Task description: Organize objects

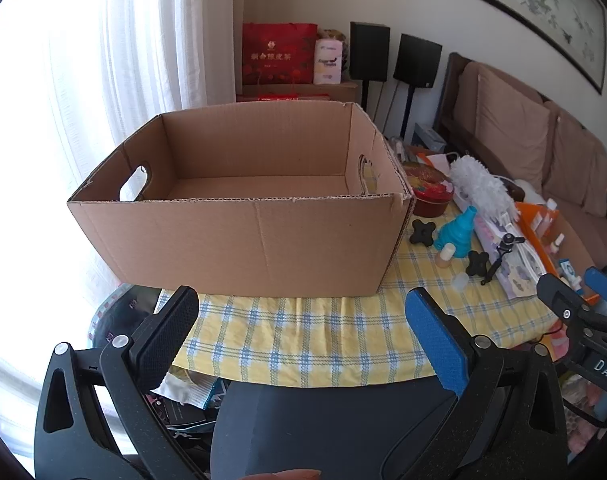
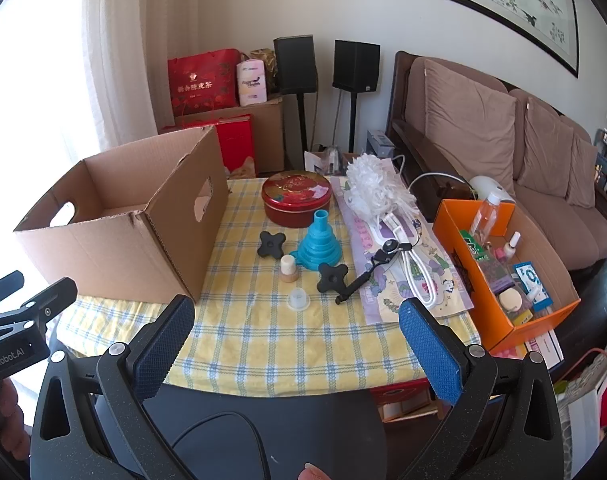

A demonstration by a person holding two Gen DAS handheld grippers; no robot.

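Note:
An open, empty cardboard box [image 1: 239, 240] [image 2: 115, 240] stands on the left of the checked tablecloth [image 2: 271, 332]. To its right lie a red round tin [image 2: 296, 198], a blue funnel [image 2: 317, 242], two black cross-shaped knobs [image 2: 270, 243] [image 2: 333, 277], a small cream-capped bottle [image 2: 288, 268], a clear cap [image 2: 298, 299], a black selfie stick [image 2: 373, 270] and a white duster [image 2: 377, 190]. My left gripper [image 1: 303, 344] is open and empty, in front of the box. My right gripper [image 2: 297, 348] is open and empty, near the table's front edge.
An orange box [image 2: 499, 320] with several small bottles and packets sits at the table's right edge. A white cable [image 2: 417, 276] lies on a printed sheet. A brown sofa [image 2: 523, 160] stands to the right, with speakers [image 2: 295, 65] and red gift bags [image 2: 203, 82] behind.

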